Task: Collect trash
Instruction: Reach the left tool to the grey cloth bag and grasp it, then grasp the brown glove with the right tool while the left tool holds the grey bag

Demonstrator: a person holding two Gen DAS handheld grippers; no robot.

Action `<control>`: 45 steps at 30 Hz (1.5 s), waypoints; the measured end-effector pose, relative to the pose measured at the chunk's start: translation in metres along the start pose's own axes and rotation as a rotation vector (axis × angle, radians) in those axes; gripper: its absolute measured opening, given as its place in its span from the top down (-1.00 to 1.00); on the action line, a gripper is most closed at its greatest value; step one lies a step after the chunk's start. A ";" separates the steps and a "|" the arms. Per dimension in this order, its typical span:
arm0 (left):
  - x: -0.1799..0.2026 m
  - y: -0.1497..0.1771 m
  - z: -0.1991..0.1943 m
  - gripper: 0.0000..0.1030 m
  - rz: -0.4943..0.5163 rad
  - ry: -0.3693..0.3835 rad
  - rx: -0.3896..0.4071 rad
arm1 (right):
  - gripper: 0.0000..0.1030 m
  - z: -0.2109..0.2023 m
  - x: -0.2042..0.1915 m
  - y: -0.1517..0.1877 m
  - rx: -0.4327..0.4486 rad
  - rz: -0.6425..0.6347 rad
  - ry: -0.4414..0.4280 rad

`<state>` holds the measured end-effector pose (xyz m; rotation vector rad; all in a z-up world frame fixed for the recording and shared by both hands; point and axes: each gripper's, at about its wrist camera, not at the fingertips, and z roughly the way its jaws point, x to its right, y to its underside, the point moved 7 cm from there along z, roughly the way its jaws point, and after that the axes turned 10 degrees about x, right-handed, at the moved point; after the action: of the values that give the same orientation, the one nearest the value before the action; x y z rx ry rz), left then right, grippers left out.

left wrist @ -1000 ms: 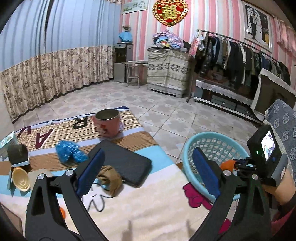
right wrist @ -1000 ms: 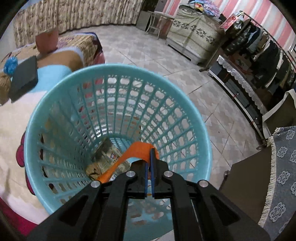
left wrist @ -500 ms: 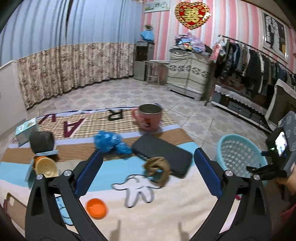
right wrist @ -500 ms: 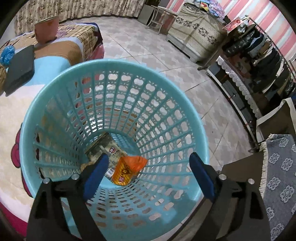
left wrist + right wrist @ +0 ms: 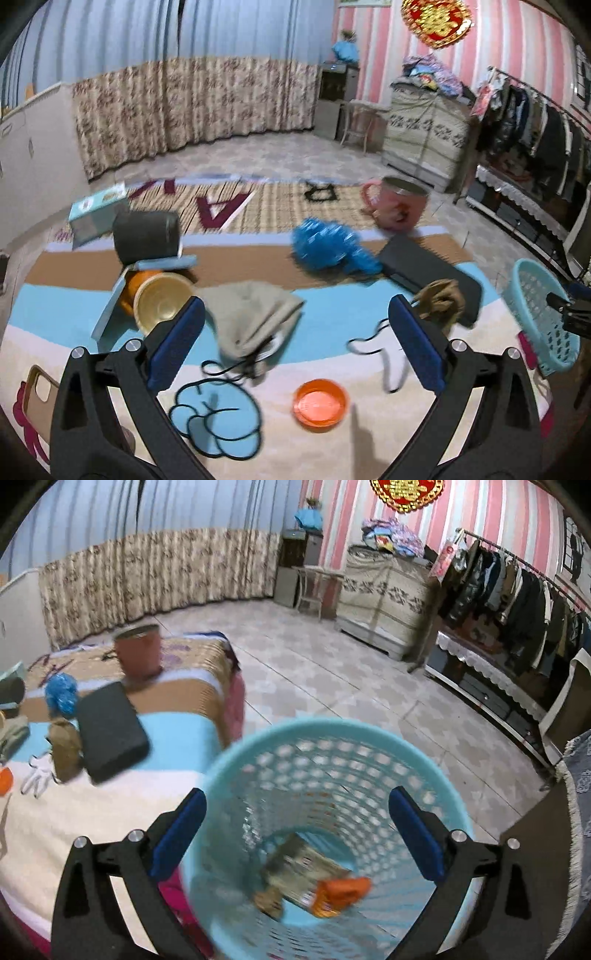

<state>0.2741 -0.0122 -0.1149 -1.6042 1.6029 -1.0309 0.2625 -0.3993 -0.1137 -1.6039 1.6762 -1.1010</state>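
Both claws released and empty: right claw (image 5: 295, 827) above the blue basket (image 5: 236, 764) holding an orange wrapper (image 5: 341, 891), left claw (image 5: 295, 343) over the bed (image 5: 351, 443).

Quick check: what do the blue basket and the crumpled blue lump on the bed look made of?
Basket: looks like rigid moulded plastic, matte light blue; the regular lattice of holes in its wall suggests it. Blue lump: probably thin plastic film or a bag, judging by its crinkled folds and slight sheen, though blur leaves this uncertain.

Pretty dim, flat indoor light with soft shadows, heavy fisheye bending and black corners in both views, plus motion blur smearing the light blue perforated plastic basket (image 5: 332, 775) and the patterned striped blanket (image 5: 332, 424).
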 end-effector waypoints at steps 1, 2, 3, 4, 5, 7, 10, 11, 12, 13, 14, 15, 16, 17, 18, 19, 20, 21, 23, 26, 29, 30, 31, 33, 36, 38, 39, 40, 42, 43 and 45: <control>-0.005 0.004 0.005 -0.86 -0.006 -0.004 -0.019 | -0.88 0.001 -0.006 0.000 0.008 0.003 -0.005; -0.009 0.007 0.010 -0.86 -0.011 -0.006 -0.036 | -0.88 0.000 -0.014 -0.002 0.022 0.008 -0.013; -0.013 0.010 0.015 -0.85 -0.014 -0.008 -0.051 | -0.88 0.000 -0.019 -0.003 0.032 0.012 -0.019; -0.017 0.014 0.022 -0.82 -0.016 -0.012 -0.078 | -0.88 -0.001 -0.026 -0.005 0.043 0.020 -0.030; -0.018 0.017 0.026 -0.79 -0.017 -0.013 -0.093 | -0.88 -0.001 -0.032 -0.008 0.048 0.026 -0.039; -0.020 0.023 0.036 -0.64 -0.024 0.003 -0.134 | -0.88 -0.001 -0.045 -0.013 0.056 0.042 -0.062; -0.022 0.031 0.049 -0.46 -0.017 0.004 -0.181 | -0.88 -0.001 -0.058 -0.017 0.061 0.054 -0.088; -0.022 0.032 0.052 -0.45 -0.012 -0.004 -0.186 | -0.88 0.000 -0.064 -0.018 0.061 0.053 -0.092; -0.023 0.032 0.054 -0.35 -0.007 -0.009 -0.190 | -0.88 0.001 -0.069 -0.019 0.059 0.049 -0.094; -0.024 0.034 0.058 -0.16 -0.004 -0.007 -0.196 | -0.88 0.002 -0.072 -0.018 0.057 0.047 -0.100; -0.024 0.036 0.061 -0.07 -0.005 -0.001 -0.208 | -0.88 0.003 -0.078 -0.018 0.055 0.043 -0.110; -0.026 0.039 0.063 0.11 -0.012 0.005 -0.224 | -0.88 0.003 -0.084 -0.019 0.052 0.039 -0.118; -0.027 0.039 0.064 0.21 -0.017 0.009 -0.226 | -0.88 0.003 -0.089 -0.018 0.052 0.032 -0.124; -0.028 0.039 0.063 0.30 -0.020 0.017 -0.220 | -0.88 0.003 -0.093 -0.018 0.052 0.026 -0.131; -0.028 0.038 0.061 0.37 -0.020 0.019 -0.215 | -0.88 0.002 -0.095 -0.017 0.053 0.021 -0.137; -0.029 0.037 0.058 0.44 -0.016 0.024 -0.205 | -0.88 0.001 -0.101 -0.016 0.055 0.011 -0.145; -0.029 0.036 0.056 0.46 -0.014 0.025 -0.199 | -0.88 0.000 -0.108 -0.016 0.055 0.003 -0.153; -0.030 0.035 0.051 0.48 -0.009 0.023 -0.187 | -0.88 0.000 -0.112 -0.017 0.055 0.000 -0.159; -0.032 0.030 0.043 0.50 -0.005 0.024 -0.167 | -0.88 -0.002 -0.124 -0.017 0.053 -0.006 -0.181; -0.036 0.021 0.027 0.50 -0.006 0.024 -0.127 | -0.88 -0.007 -0.138 -0.018 0.062 -0.020 -0.207; -0.039 0.011 0.011 0.50 -0.012 0.024 -0.092 | -0.88 -0.010 -0.153 -0.019 0.069 -0.036 -0.224; -0.041 0.009 0.007 0.50 -0.014 0.022 -0.084 | -0.88 -0.010 -0.156 -0.019 0.069 -0.040 -0.229; -0.044 0.007 0.001 0.50 -0.022 0.019 -0.074 | -0.88 -0.010 -0.162 -0.019 0.067 -0.044 -0.236; -0.048 0.004 -0.006 0.50 -0.038 0.017 -0.060 | -0.88 -0.009 -0.175 -0.019 0.064 -0.058 -0.246; -0.057 0.005 -0.018 0.50 -0.044 -0.001 -0.040 | -0.88 -0.004 -0.188 -0.017 0.053 -0.083 -0.250; -0.062 0.006 -0.022 0.50 -0.044 -0.009 -0.033 | -0.88 0.003 -0.199 -0.014 0.034 -0.099 -0.256; -0.064 0.007 -0.023 0.50 -0.050 -0.009 -0.031 | -0.86 0.007 -0.202 -0.012 0.023 -0.109 -0.253; -0.067 0.008 -0.025 0.50 -0.057 -0.009 -0.032 | -0.81 0.010 -0.205 -0.010 0.015 -0.114 -0.251; -0.072 0.012 -0.026 0.50 -0.062 -0.016 -0.035 | -0.57 0.015 -0.212 -0.007 -0.004 -0.120 -0.254; -0.074 0.014 -0.026 0.50 -0.063 -0.017 -0.037 | -0.42 0.017 -0.215 -0.005 -0.015 -0.124 -0.258; -0.079 0.018 -0.026 0.50 -0.067 -0.022 -0.045 | -0.28 0.021 -0.220 -0.002 -0.038 -0.140 -0.267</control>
<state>0.2466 0.0677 -0.1252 -1.7039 1.5780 -1.0141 0.3077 -0.1862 -0.1531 -1.8257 1.4366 -0.8788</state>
